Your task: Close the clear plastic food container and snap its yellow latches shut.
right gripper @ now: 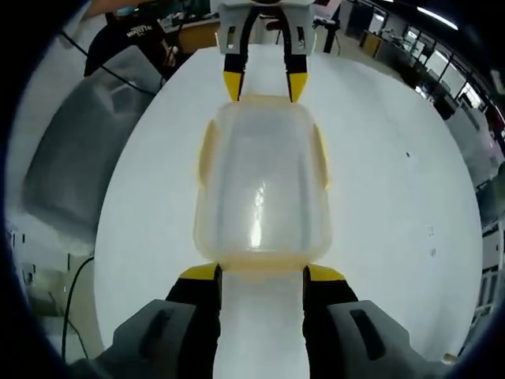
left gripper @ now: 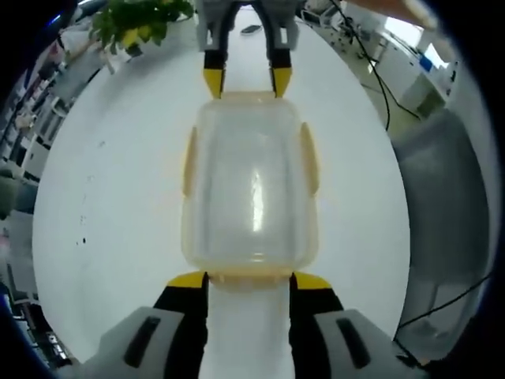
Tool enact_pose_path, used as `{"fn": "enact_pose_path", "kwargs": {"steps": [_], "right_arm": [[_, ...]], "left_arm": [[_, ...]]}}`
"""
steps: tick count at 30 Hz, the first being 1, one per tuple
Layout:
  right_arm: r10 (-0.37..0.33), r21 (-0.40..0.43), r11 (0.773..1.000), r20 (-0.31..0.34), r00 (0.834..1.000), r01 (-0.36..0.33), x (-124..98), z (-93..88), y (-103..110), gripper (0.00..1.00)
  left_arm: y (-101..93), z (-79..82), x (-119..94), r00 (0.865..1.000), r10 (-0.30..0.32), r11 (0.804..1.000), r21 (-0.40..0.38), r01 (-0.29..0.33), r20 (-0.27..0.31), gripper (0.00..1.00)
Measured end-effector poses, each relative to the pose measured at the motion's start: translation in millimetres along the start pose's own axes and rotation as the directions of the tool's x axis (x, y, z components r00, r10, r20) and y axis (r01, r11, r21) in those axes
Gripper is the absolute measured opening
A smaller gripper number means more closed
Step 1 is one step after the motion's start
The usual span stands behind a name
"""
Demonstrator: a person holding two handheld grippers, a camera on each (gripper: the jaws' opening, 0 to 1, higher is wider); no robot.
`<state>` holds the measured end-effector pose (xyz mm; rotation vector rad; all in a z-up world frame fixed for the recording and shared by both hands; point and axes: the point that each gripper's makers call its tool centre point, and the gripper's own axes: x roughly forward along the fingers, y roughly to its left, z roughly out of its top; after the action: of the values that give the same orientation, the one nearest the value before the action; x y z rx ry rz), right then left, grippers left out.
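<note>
Container (left gripper: 251, 189) on the white table (left gripper: 118, 197), end to end between left tongs (left gripper: 248, 280) and right tongs (right gripper: 262, 274), both spread wide.

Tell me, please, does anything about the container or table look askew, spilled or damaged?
Nothing stands out. The clear container sits square on the white table, lid on, between the left gripper and right gripper; no spill shows.

White lettering marks a dark garment (right gripper: 134, 35) in the right gripper view, too small to read.

A lab or workshop: white table (left gripper: 118, 197), cluttered benches (right gripper: 426, 55), trailing cables (left gripper: 371, 63).
</note>
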<state>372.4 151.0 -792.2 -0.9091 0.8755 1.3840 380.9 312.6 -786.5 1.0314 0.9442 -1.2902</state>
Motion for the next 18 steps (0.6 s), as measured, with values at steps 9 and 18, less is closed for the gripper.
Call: {"fn": "enact_pose_path", "kwargs": {"steps": [9,18], "right_arm": [[-0.004,0.026,1.000,0.025,1.000,0.003,-1,-0.3,0,0.38],[-0.002,0.113,0.994,0.014,1.000,0.001,7,-14.0,6,0.40]], "left_arm": [[0.8,-0.9,3,1.000,-0.009,1.000,-0.008,0.009,0.005,0.35],[-2.9,-5.4,5,0.999,-0.038,0.990,-0.131,0.043,0.039,0.40]]}}
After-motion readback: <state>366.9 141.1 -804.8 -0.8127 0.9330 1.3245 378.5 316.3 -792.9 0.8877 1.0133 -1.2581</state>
